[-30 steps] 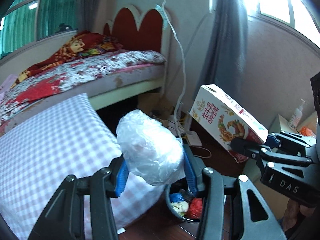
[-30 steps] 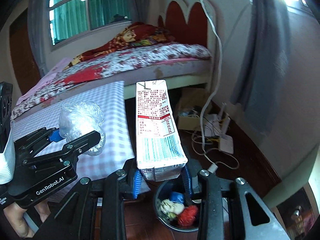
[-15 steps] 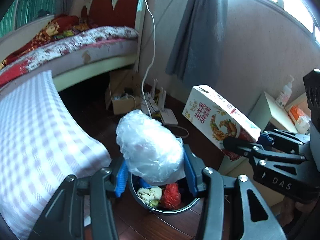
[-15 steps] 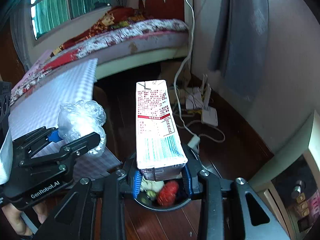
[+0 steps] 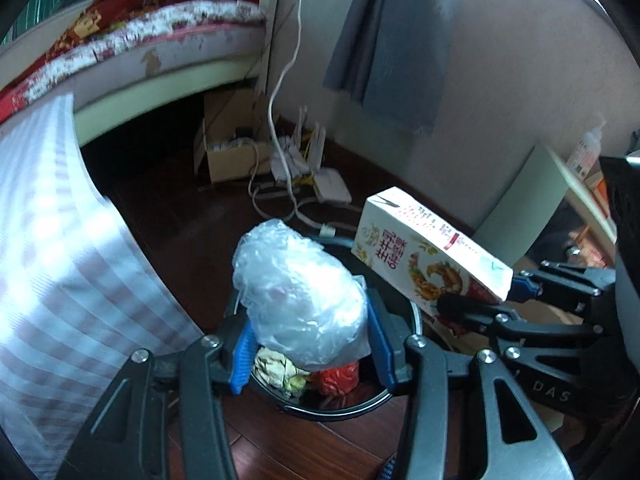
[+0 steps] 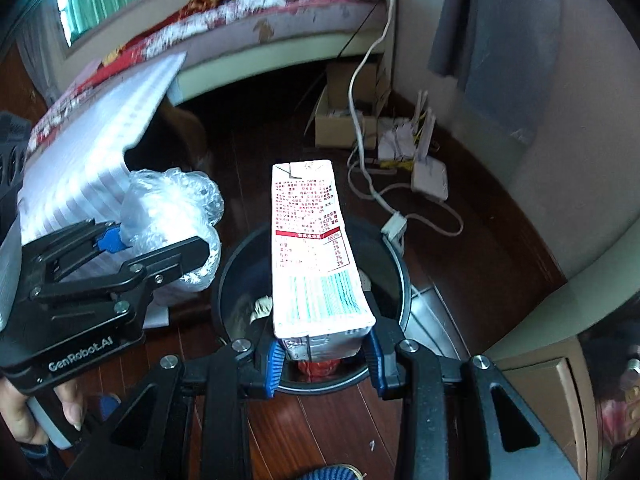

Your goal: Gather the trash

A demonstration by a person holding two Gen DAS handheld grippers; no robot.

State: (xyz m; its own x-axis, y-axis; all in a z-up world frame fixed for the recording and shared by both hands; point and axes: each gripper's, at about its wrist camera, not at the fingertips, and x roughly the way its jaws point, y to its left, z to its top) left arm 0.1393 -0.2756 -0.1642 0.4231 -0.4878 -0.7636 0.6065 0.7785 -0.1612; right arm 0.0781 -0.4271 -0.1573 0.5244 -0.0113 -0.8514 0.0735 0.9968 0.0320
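Observation:
A crumpled clear plastic bag (image 5: 300,296) sits clamped between the blue pads of my left gripper (image 5: 312,348), right above a round black trash bin (image 5: 400,312) on the dark wood floor. Inside the bin lie a red wrapper (image 5: 336,376) and pale scraps. My right gripper (image 6: 324,354) is shut on the base of a white milk carton (image 6: 316,248), which points forward over the same trash bin (image 6: 236,264). From the right wrist view the left gripper (image 6: 160,248) and the plastic bag (image 6: 172,208) hang at the bin's left rim. The left wrist view shows the milk carton (image 5: 424,256) at the bin's right.
A checked white mattress (image 5: 60,248) lies left of the bin, with a bed (image 5: 160,40) behind it. A cardboard box (image 6: 344,120), routers and white cables (image 6: 420,168) crowd the floor by the wall. A low cabinet (image 6: 532,380) stands right of the bin. A person's hand (image 6: 44,416) grips the left tool.
Both grippers have sunk and tipped downward toward the bin, which now fills more of each view. Each still grips its item as before.

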